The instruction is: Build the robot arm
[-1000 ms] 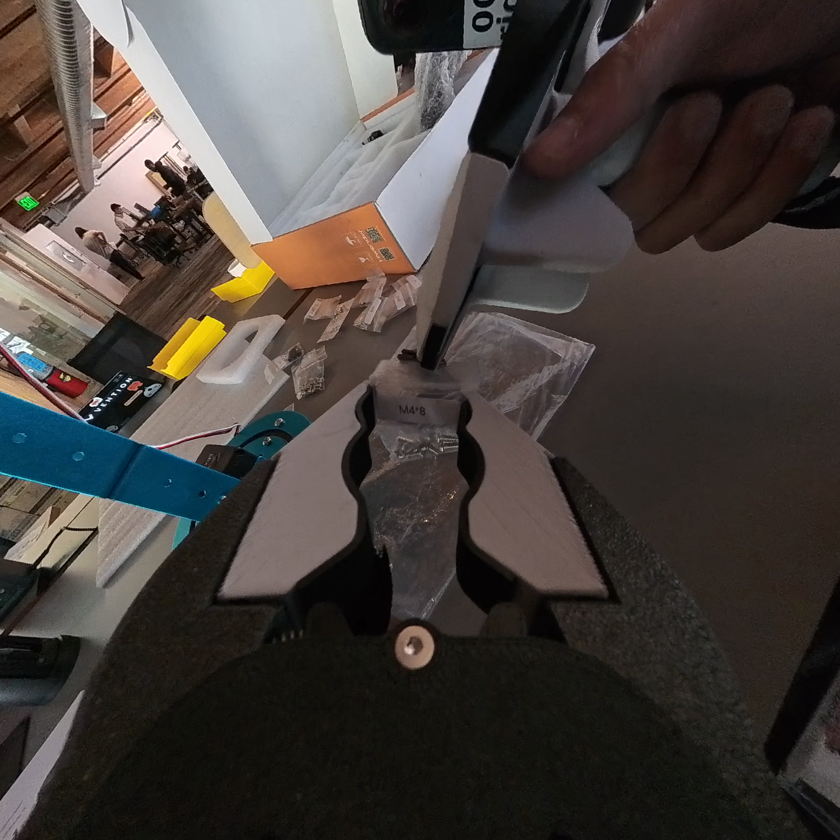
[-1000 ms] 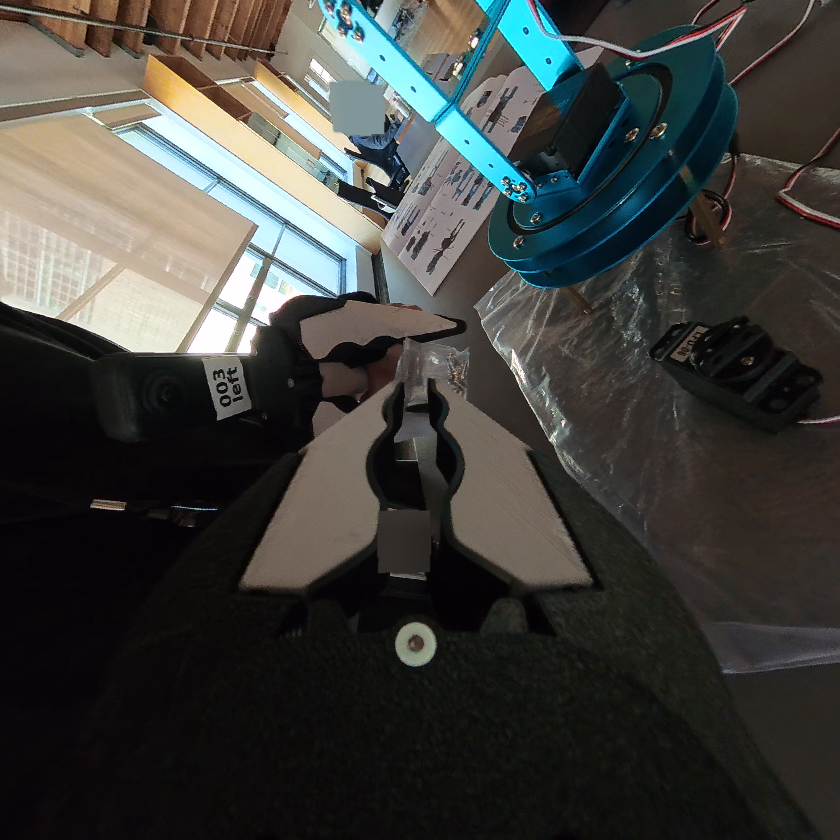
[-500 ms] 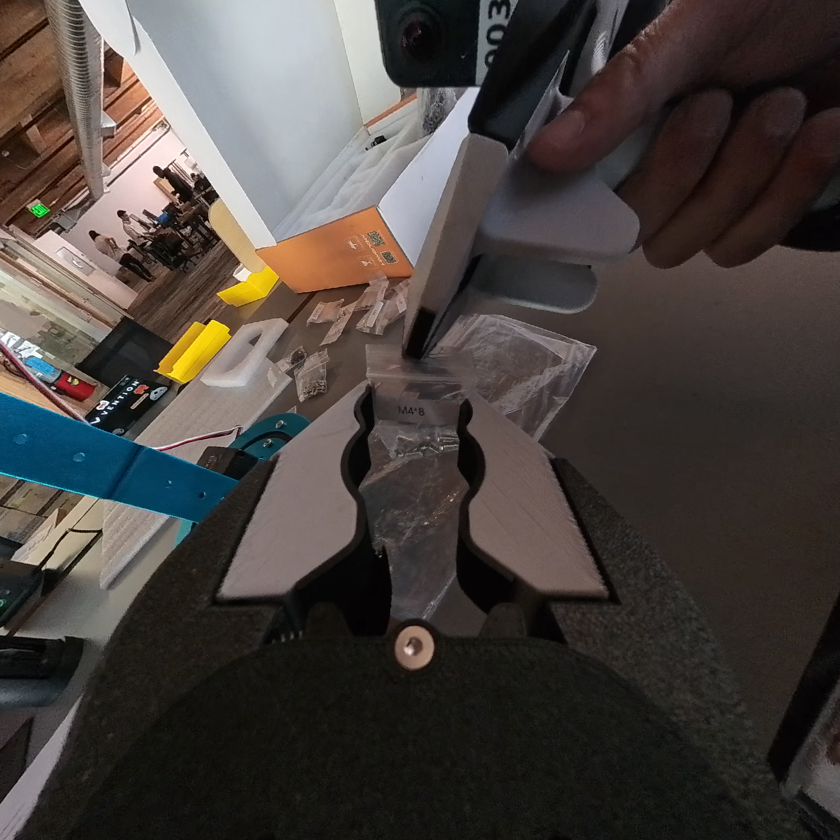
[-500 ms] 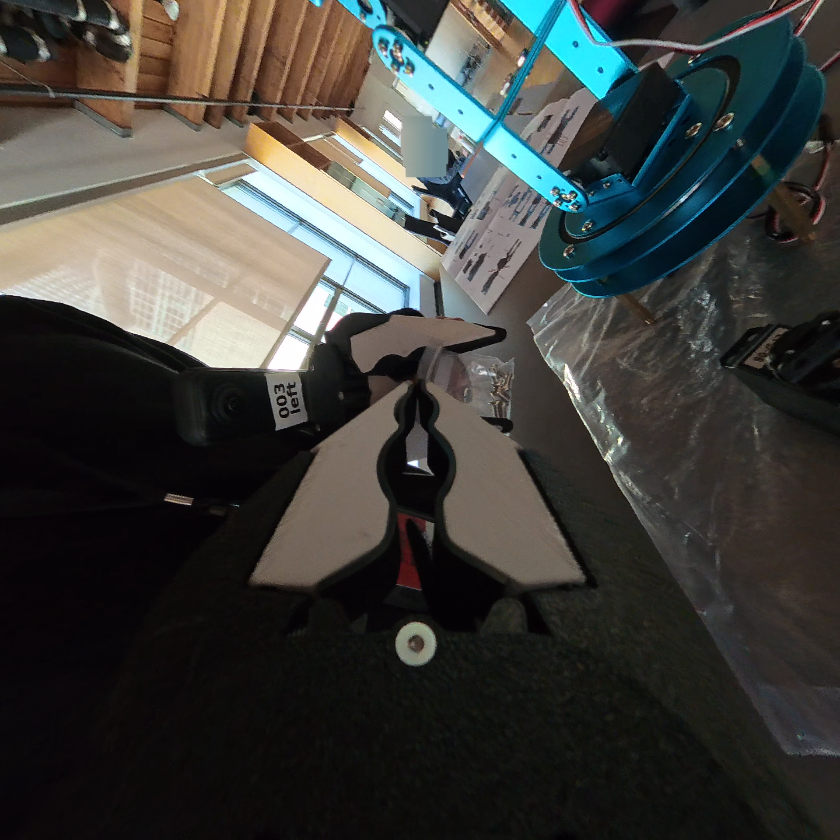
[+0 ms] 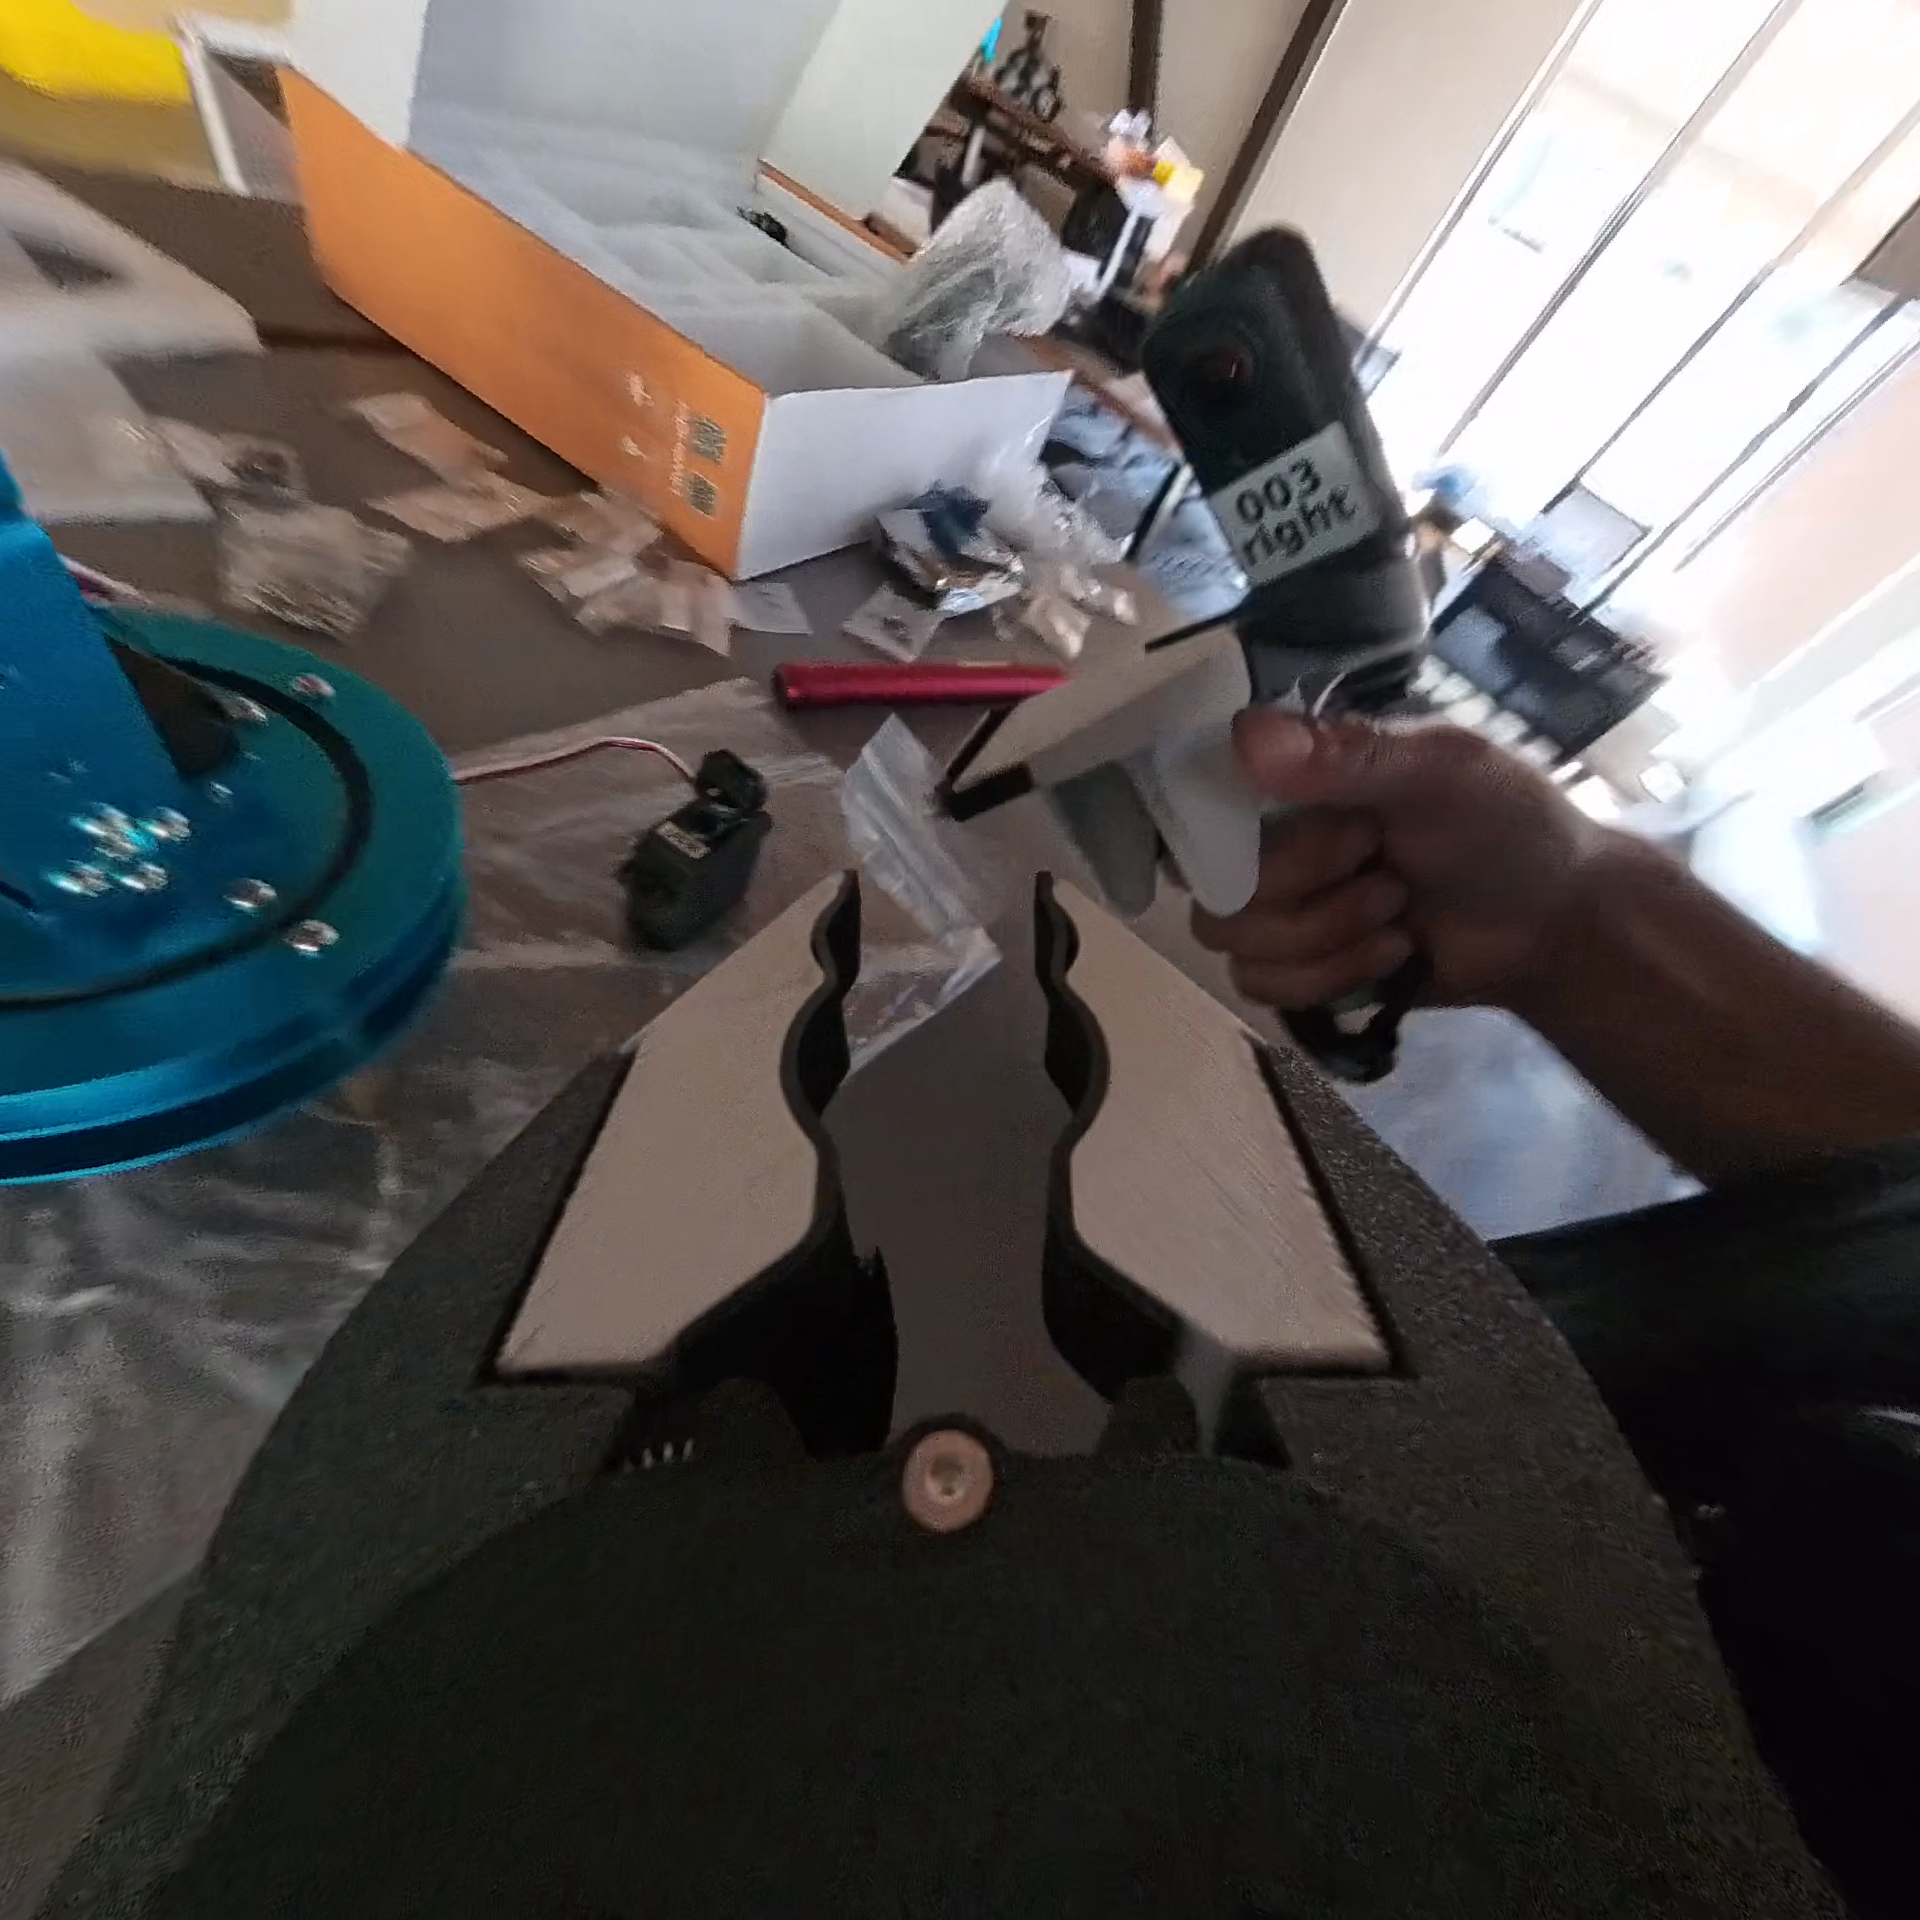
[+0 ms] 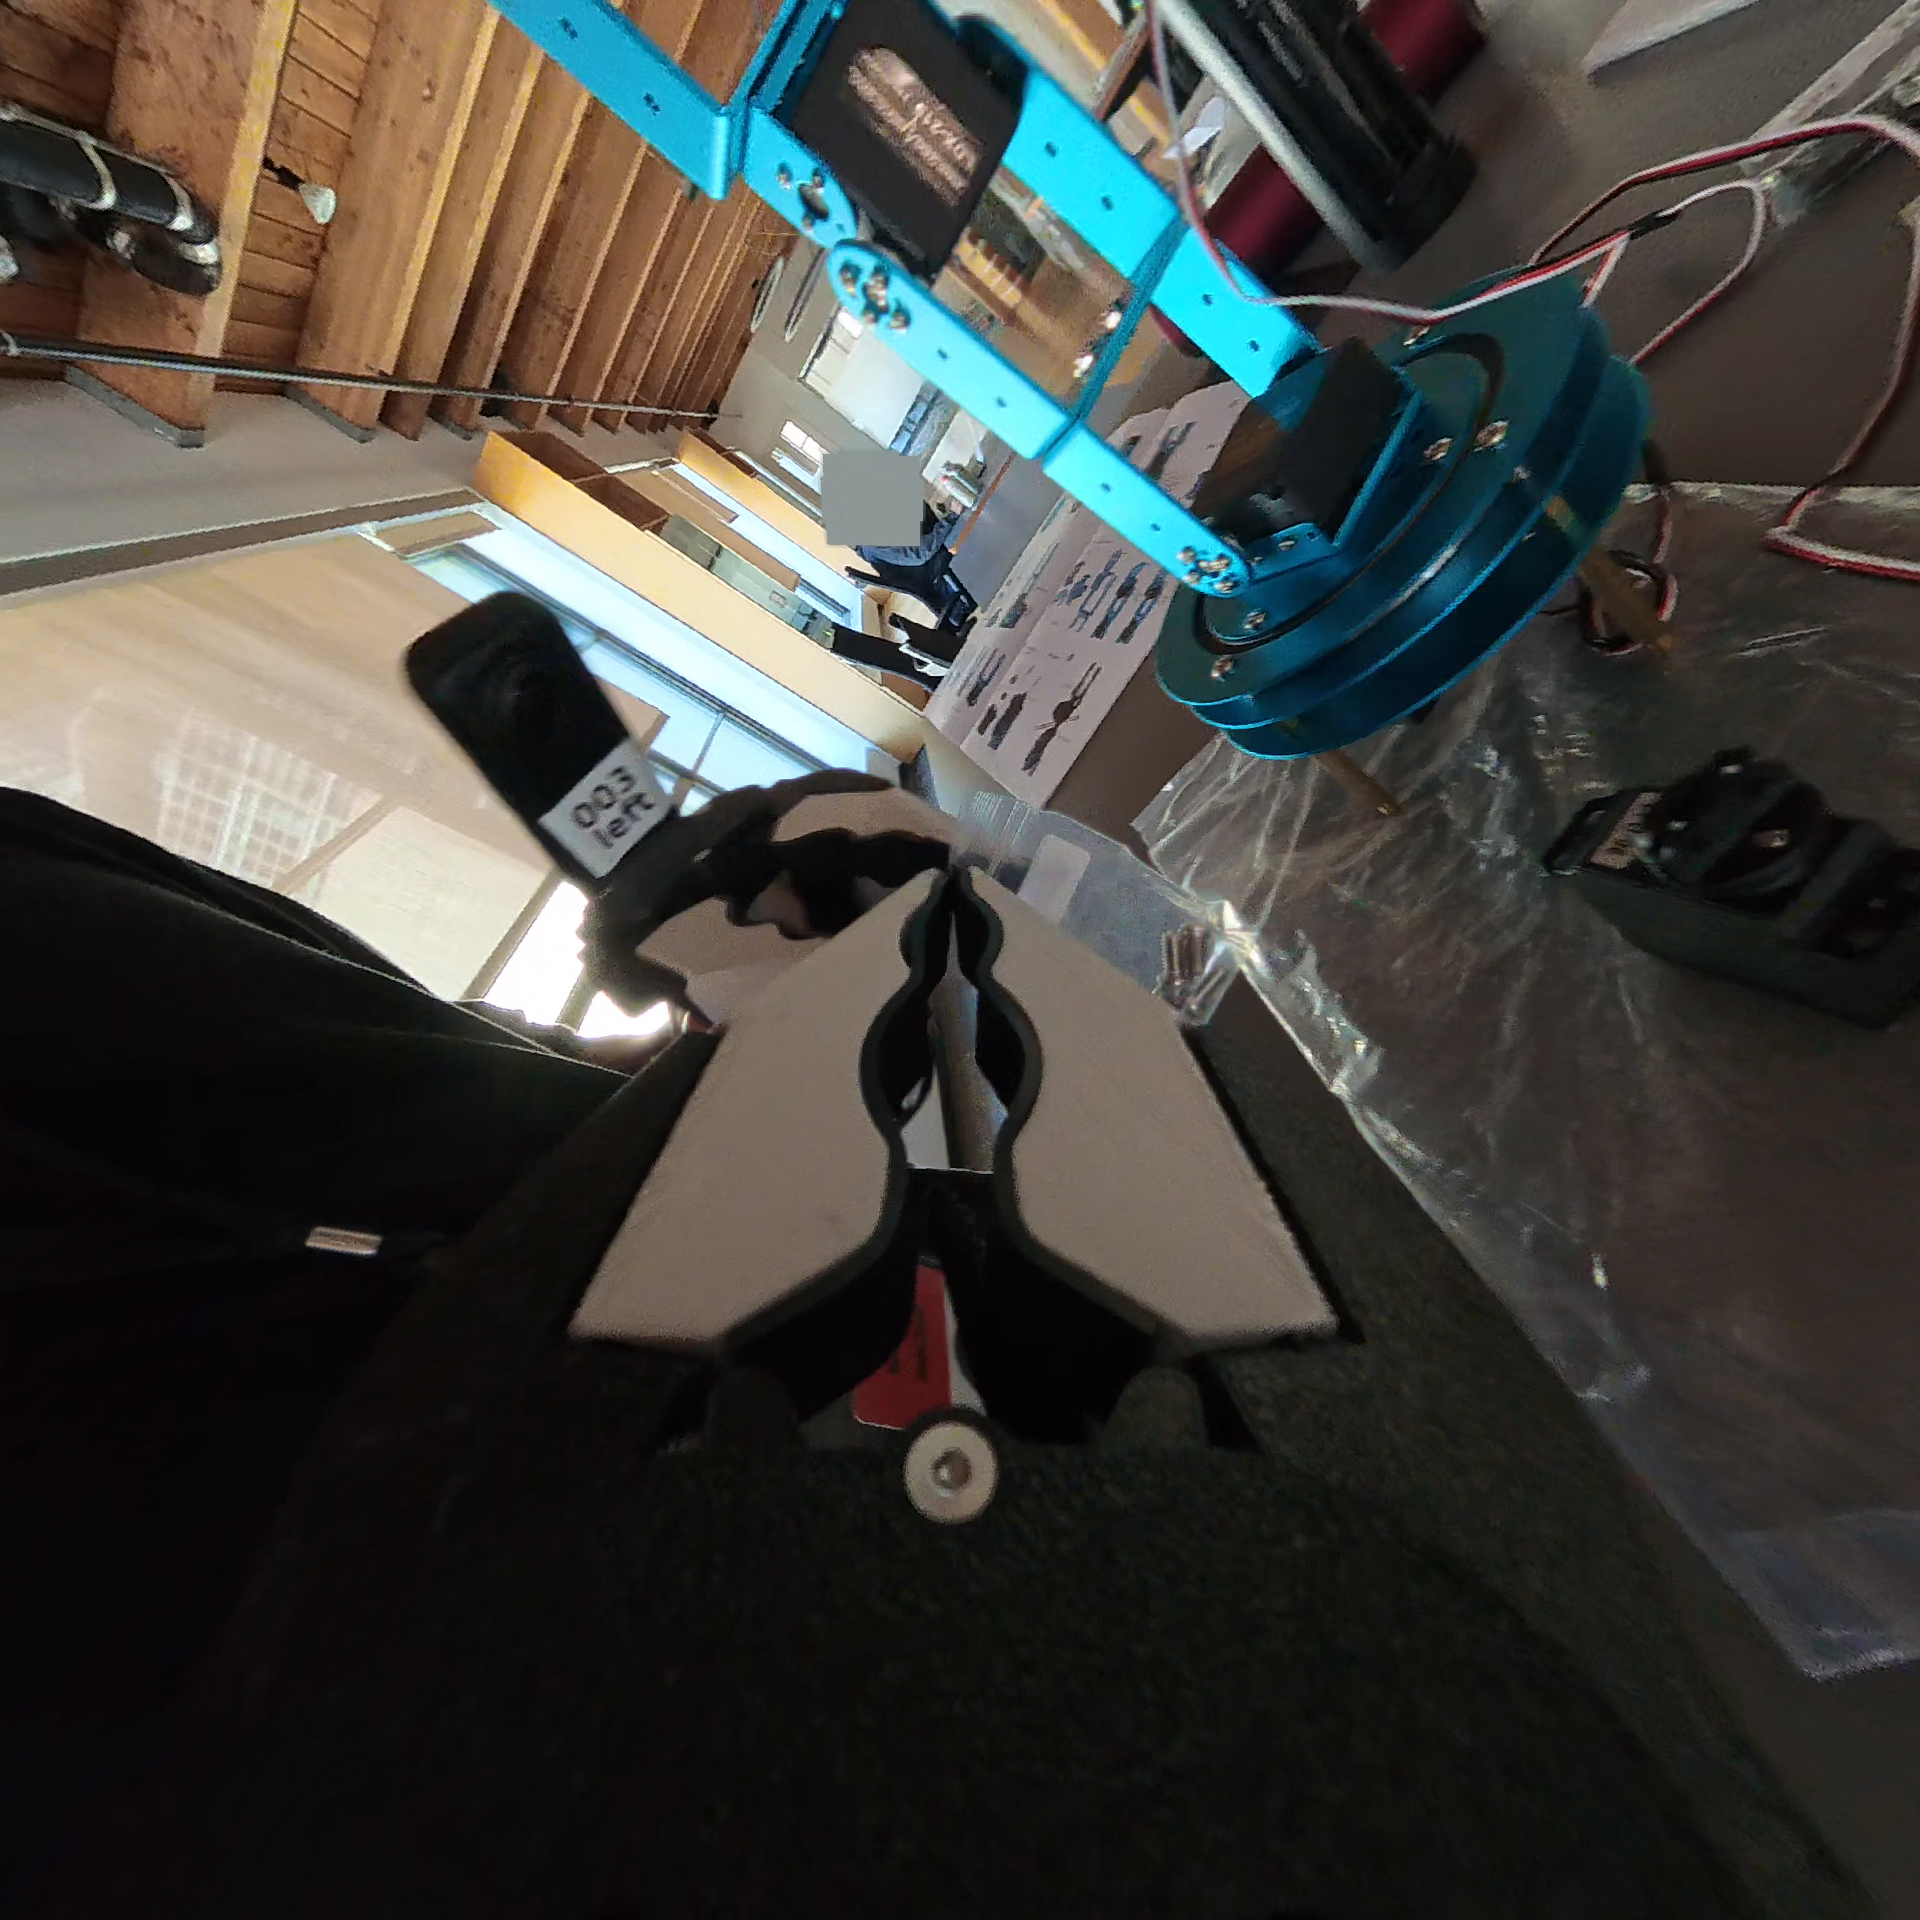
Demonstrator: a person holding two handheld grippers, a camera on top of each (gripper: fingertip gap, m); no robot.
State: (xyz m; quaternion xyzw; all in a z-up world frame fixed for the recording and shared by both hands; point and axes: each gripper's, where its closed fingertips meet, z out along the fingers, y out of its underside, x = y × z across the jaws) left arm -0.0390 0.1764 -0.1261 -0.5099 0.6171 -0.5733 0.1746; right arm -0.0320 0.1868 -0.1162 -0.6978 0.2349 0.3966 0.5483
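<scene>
Cluttered grey table [image 5: 1195, 1143]. Left gripper [image 5: 945, 904] empty, jaws apart, just behind bag [image 5: 914, 883]. Right gripper [image 6: 951, 878] pinches bag's edge, so screws hang low.

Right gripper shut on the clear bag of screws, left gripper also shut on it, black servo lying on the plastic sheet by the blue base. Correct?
Not quite: the left gripper is open, its fingers spread and gripping nothing, as the left wrist view shows. The right gripper alone is shut on the clear bag of screws. The black servo does lie on the plastic sheet by the blue base.
</scene>
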